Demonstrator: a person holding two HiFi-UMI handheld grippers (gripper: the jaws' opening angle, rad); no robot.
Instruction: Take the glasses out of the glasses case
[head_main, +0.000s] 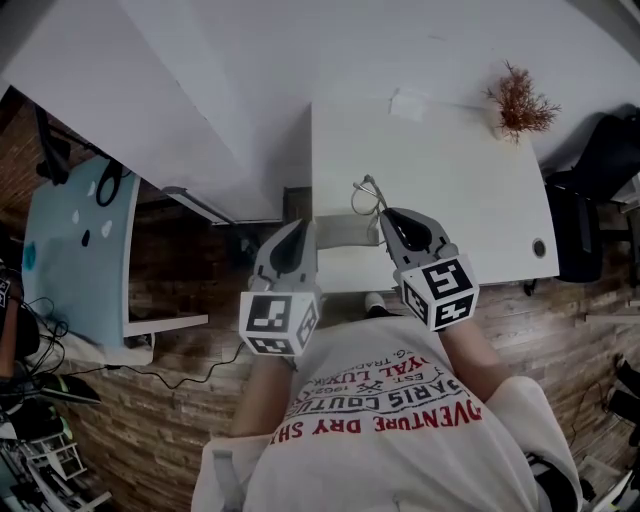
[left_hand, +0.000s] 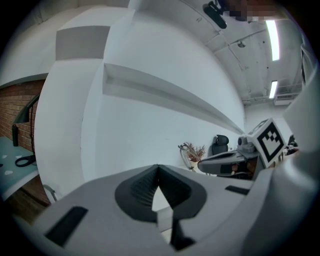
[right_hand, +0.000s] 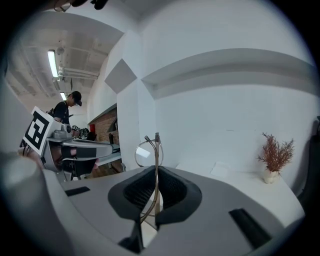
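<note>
Thin wire-framed glasses (head_main: 367, 196) stick up over the white table (head_main: 460, 190), and my right gripper (head_main: 385, 216) is shut on them. In the right gripper view the frame (right_hand: 156, 165) runs upright between the pads with one round lens (right_hand: 145, 154) above the jaws of the right gripper (right_hand: 156, 175). The pale glasses case (head_main: 340, 231) lies at the table's near edge between both grippers. My left gripper (head_main: 300, 230) sits at the case's left end. In the left gripper view the left gripper (left_hand: 158, 171) has its jaws closed at the tips with a pale strip of the case (left_hand: 165, 219) between them.
A dried reddish plant (head_main: 520, 102) in a small pot stands at the table's far right, with a white slip (head_main: 408, 101) to its left. A dark office chair (head_main: 600, 165) stands to the right of the table, a light-blue table (head_main: 80, 240) to the left. A white wall rises behind.
</note>
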